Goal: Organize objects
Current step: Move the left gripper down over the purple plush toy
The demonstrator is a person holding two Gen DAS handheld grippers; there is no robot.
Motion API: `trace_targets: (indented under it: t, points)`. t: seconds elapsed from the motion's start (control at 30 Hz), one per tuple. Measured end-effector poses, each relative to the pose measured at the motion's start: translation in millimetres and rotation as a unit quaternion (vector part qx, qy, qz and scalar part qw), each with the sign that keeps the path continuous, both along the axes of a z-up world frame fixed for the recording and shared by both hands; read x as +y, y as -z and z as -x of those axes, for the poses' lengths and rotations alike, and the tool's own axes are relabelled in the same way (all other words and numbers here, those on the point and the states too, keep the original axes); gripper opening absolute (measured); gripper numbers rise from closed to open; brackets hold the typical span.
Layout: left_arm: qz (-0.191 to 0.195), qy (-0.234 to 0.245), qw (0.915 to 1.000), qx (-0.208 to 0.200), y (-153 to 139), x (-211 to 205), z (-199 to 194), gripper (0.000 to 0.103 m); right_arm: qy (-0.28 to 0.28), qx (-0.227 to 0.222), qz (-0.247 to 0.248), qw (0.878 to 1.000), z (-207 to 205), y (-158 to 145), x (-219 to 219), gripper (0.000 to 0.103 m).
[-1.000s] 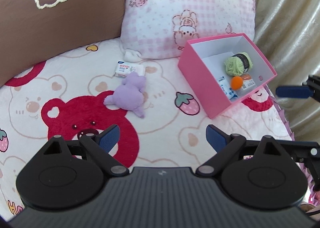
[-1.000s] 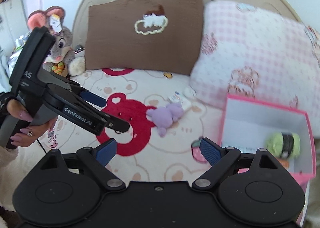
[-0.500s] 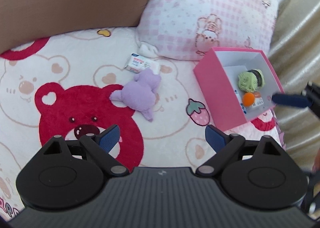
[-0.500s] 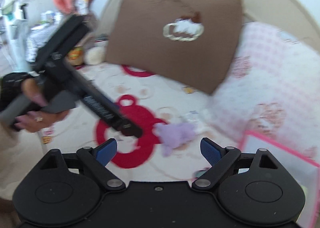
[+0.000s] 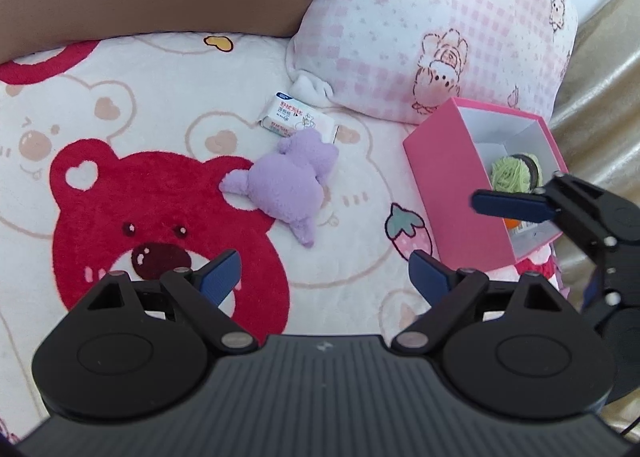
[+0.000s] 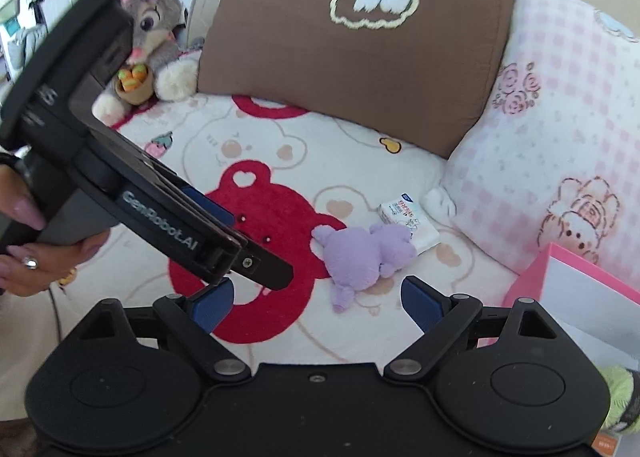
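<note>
On the bear blanket (image 5: 120,105), a purple plush toy (image 5: 288,185) lies touching a tissue pack (image 5: 294,121), near the pink box (image 5: 448,193). The toy looks light, soft and squishy, so its fat middle is likely the best spot to pinch. The left gripper (image 5: 324,275) and right gripper (image 6: 318,299) both have fingers spread wide, holding nothing.
</note>
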State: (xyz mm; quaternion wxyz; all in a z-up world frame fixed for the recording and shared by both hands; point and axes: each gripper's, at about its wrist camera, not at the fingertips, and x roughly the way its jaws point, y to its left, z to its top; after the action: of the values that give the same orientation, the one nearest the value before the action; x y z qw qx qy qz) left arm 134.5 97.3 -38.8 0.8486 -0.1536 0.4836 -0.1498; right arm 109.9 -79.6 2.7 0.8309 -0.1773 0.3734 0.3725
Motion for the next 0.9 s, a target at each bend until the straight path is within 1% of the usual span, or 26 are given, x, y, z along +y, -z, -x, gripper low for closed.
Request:
trace_targets:
  t: [0.13, 0.23, 0.37, 0.43, 0.5, 0.6, 0.63, 0.77, 0.9]
  points:
    - [0.016, -0.014, 0.9997, -0.01, 12, 6, -5, 0.09, -0.006, -0.001, 0.015, 1.0, -6, 14, 12, 0.093]
    - [0.029, -0.022, 0.9993, -0.012, 22, 10, -9, 0.09, -0.017, -0.005, 0.035, 0.999, -11, 23, 23, 0.093]
    - [0.053, -0.036, 0.9979, -0.009, 35, 15, -14, 0.086, -0.023, -0.019, 0.059, 0.998, -18, 36, 34, 0.093]
    - [0.063, -0.039, 0.9972, -0.01, 41, 16, -16, 0.085, -0.02, -0.024, 0.066, 0.997, -25, 44, 37, 0.093]
    - [0.07, -0.044, 0.9965, -0.014, 47, 17, -18, 0.081, -0.012, -0.028, 0.07, 0.997, -33, 51, 39, 0.093]
    - [0.085, -0.055, 0.9947, -0.018, 57, 19, -21, 0.079, 0.001, -0.032, 0.074, 0.997, -47, 65, 42, 0.093]
    - [0.087, -0.062, 0.994, -0.021, 60, 19, -22, 0.079, 0.003, -0.034, 0.076, 0.997, -50, 69, 43, 0.093]
    - [0.083, -0.073, 0.9936, -0.025, 72, 18, -28, 0.071, 0.004, -0.028, 0.078, 0.997, -62, 83, 49, 0.092]
    - [0.091, -0.082, 0.9922, -0.026, 84, 23, -32, 0.067, -0.006, -0.04, 0.092, 0.995, -67, 92, 56, 0.092]
